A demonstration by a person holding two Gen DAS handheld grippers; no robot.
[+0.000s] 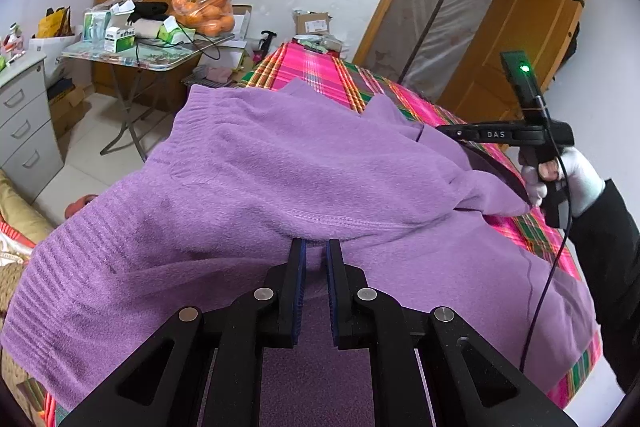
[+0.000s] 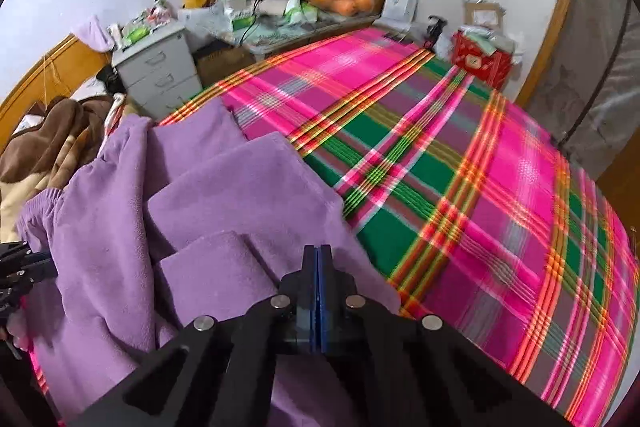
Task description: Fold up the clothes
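A purple fleece garment (image 1: 280, 167) with ribbed cuffs lies bunched on a bed with a pink and green plaid cover (image 1: 332, 67). My left gripper (image 1: 316, 247) is pinched on a stitched seam fold of the garment, its jaws nearly together with cloth between them. In the right wrist view the garment (image 2: 224, 195) lies folded in layers at the left of the plaid cover (image 2: 460, 167). My right gripper (image 2: 317, 251) is shut, jaws pressed together, at the garment's edge; cloth between them cannot be made out. It also shows in the left wrist view (image 1: 452, 131), held by a white-gloved hand.
A folding table (image 1: 132, 57) with boxes and a bag of oranges (image 1: 204, 11) stands beyond the bed. A grey drawer unit (image 2: 158, 69) is at the left. A red box (image 2: 482, 61) sits at the bed's far end. A brown blanket (image 2: 52, 143) lies at the left.
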